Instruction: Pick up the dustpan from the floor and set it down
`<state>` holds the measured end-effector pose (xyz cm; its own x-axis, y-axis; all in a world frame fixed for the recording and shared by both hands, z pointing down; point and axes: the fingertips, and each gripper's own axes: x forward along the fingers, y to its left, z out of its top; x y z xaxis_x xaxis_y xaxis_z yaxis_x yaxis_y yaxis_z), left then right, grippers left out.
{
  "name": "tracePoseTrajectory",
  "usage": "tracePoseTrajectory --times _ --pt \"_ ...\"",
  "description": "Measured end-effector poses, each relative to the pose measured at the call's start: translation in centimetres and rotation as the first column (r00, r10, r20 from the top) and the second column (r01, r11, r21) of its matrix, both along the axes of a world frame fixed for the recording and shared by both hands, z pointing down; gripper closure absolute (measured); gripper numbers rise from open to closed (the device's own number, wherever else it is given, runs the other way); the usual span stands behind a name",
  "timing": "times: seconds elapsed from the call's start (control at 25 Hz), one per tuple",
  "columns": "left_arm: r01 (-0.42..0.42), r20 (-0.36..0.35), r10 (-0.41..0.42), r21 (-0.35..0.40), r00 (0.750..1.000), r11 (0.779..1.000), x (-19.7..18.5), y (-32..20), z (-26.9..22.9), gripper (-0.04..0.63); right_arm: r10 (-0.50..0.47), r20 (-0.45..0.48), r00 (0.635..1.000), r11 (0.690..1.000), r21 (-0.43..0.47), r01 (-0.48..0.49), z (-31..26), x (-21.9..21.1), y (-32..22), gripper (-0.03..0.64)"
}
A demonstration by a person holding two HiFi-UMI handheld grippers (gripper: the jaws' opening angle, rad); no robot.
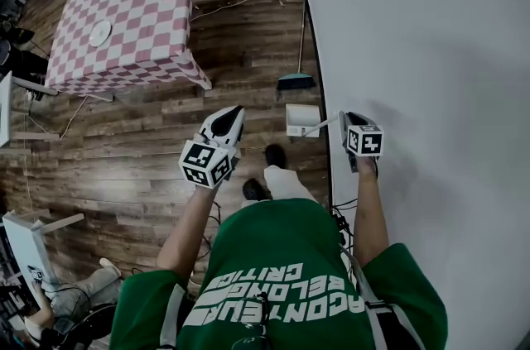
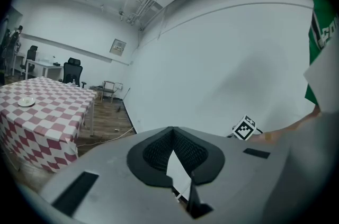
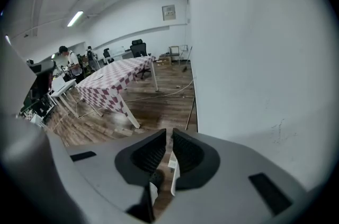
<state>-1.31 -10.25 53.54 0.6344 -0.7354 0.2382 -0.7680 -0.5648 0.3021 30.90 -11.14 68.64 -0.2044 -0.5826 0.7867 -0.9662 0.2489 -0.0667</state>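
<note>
We see right gripper [image 1: 343,119] jaws clamped on the dustpan [image 1: 301,120] handle. Left gripper [image 1: 234,112] jaws closed, empty. Dustpan's long axis runs crosswise, handle toward the wall [image 1: 431,50].

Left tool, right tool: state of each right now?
Left tool: closed, holding nothing.
Right tool: closed on the handle of the dustpan.

Dustpan [image 1: 301,121]: white, boxy pan with a thin white handle. It hangs or rests over the wood floor [image 1: 157,150], close to the foot of the white wall [image 1: 414,50]. The pan points left. The handle runs right, clamped in the right gripper [image 1: 343,118]. Contact with the floor cannot be confirmed.
</note>
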Motion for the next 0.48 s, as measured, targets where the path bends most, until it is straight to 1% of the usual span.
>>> tracePoseTrajectory --times 0.04,0.12,0.2,0.36,0.48 --pt "-0.001 0.001 0.001 -0.005 1.000 1.000 0.1 -0.2 0.2 0.592 -0.003 -0.006 1.000 1.000 -0.030 0.003 1.0 0.0 -0.5 0.576" --pt "-0.001 0.003 0.001 -0.014 1.000 1.000 0.2 -0.5 0.5 0.592 -0.014 -0.006 1.000 0.995 -0.100 0.013 3.1 -0.1 -1.1 0.470" --pt "0.002 0.009 -0.001 -0.023 1.000 1.000 -0.1 -0.7 0.7 0.592 -0.017 -0.019 1.000 0.987 -0.163 0.014 5.3 0.0 -1.6 0.423" --pt "0.012 0.024 -0.011 -0.036 1.000 0.999 -0.5 -1.6 1.1 0.591 -0.006 -0.081 0.997 0.965 -0.262 -0.015 9.2 1.0 -2.9 0.399" --pt "0.010 0.037 -0.008 -0.041 0.999 0.999 -0.6 -2.5 1.3 0.592 0.005 -0.117 0.993 0.940 -0.338 -0.045 12.0 1.9 -3.8 0.396"
